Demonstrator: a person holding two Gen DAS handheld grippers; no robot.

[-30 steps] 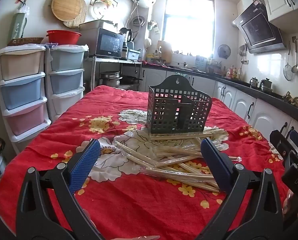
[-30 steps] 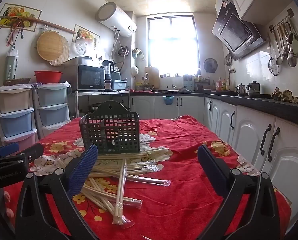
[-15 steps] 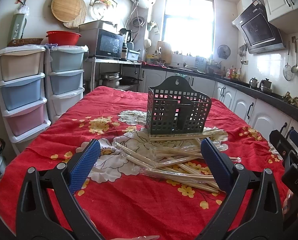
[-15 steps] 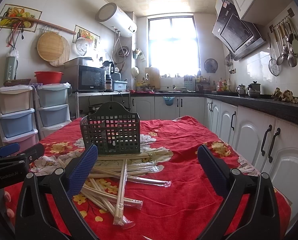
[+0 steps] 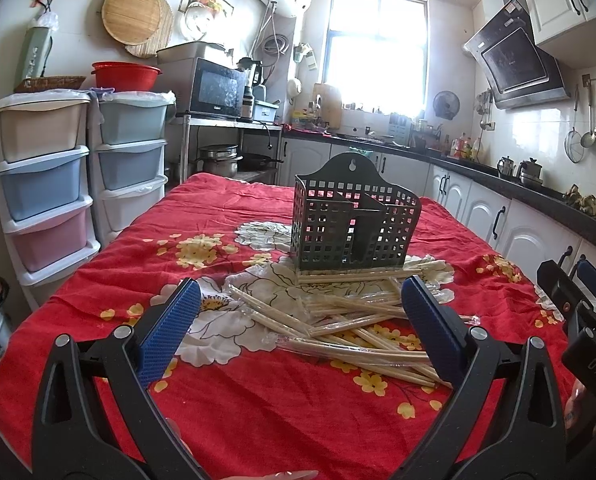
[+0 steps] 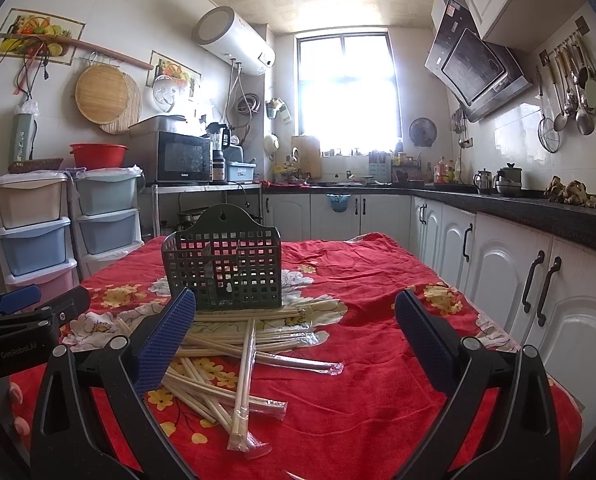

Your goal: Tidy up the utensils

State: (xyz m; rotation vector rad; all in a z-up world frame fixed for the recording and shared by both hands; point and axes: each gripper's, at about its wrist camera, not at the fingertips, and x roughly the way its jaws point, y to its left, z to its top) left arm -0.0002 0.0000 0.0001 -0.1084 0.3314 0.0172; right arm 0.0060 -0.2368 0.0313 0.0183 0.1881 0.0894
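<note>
A dark green perforated utensil holder (image 5: 353,226) (image 6: 224,270) stands upright on the red flowered tablecloth, its compartments empty. Several plastic-wrapped pairs of wooden chopsticks (image 5: 337,320) (image 6: 242,344) lie scattered in a loose pile just in front of it. My left gripper (image 5: 299,300) hovers open above the near side of the pile, nothing between its blue pads. My right gripper (image 6: 296,312) is open too, empty, with the pile beneath its left finger (image 6: 162,340). Each gripper appears at the edge of the other's view.
The tablecloth (image 5: 258,400) covers the whole table. Stacked plastic drawers (image 5: 42,184) stand left of the table. White cabinets under a dark counter (image 6: 537,280) run along the right. A microwave (image 5: 214,90) sits on a rack behind.
Both grippers have crept slightly closer to the holder and pile. Both stay open and nothing on the table has moved.
</note>
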